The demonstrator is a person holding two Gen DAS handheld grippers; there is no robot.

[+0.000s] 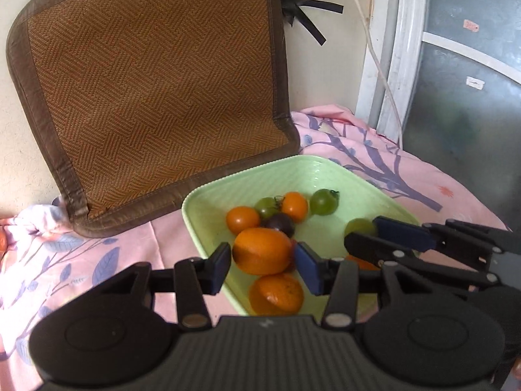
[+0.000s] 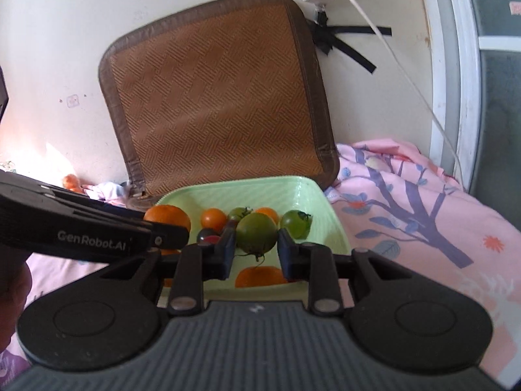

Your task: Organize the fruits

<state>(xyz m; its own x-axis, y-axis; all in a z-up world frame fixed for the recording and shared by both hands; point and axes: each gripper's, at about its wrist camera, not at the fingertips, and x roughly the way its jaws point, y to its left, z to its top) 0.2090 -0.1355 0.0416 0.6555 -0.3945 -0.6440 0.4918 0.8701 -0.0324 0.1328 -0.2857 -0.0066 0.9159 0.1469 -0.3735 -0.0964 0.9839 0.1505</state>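
Observation:
A pale green tray [image 1: 358, 189] lies on the pink floral cloth and holds several orange, green and dark fruits. My left gripper [image 1: 262, 265] is shut on a large orange fruit [image 1: 262, 251] over the tray's near-left part; another orange fruit [image 1: 276, 293] lies below it. My right gripper [image 2: 255, 251] is shut on a green tomato [image 2: 257, 236] above the tray [image 2: 302, 189]. The right gripper also shows in the left wrist view [image 1: 381, 231], at the tray's right side. The left gripper's fingers [image 2: 169, 234] reach in from the left in the right wrist view, holding the orange fruit [image 2: 167, 216].
A brown woven mat [image 1: 156, 91] leans on the wall right behind the tray. The pink floral cloth [image 1: 407, 169] covers the surface. A white cable [image 1: 377, 65] hangs by the window frame on the right. A small orange fruit [image 2: 70, 181] lies far left by the wall.

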